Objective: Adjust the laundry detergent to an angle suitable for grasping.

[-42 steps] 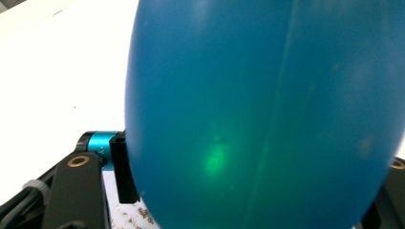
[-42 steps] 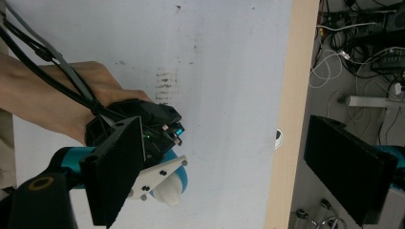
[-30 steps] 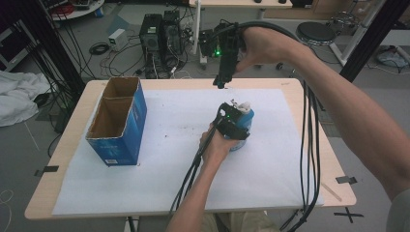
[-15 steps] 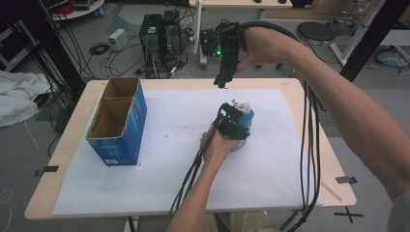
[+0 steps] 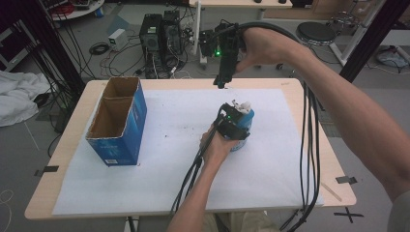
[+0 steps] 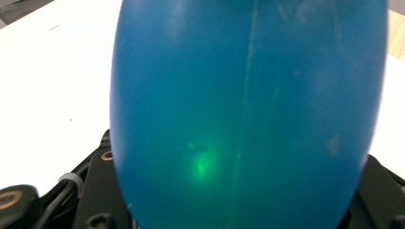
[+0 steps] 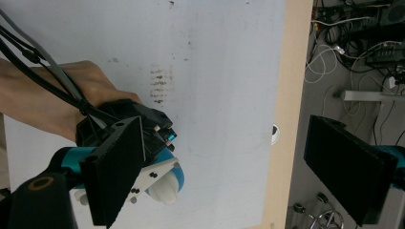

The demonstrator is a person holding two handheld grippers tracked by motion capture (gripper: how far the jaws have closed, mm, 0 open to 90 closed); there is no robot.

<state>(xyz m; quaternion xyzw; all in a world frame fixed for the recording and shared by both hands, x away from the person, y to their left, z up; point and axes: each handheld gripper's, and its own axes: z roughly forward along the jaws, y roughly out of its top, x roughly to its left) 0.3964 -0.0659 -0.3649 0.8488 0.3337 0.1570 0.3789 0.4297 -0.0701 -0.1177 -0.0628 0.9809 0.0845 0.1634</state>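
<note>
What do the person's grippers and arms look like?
Both grippers are black. The left gripper has teal parts, a white piece and a small green light. The right gripper also glows green near its top, and its two jaws are flat black slabs in the right gripper view. Bundles of black cables trail from each gripper. The forearms are bare, with no sleeves showing.

No readable text anywhere. Blue cardboard box carries a small white label patch near its bottom corner, print too small to make out. Blue bottle face plain, no lettering.
</note>
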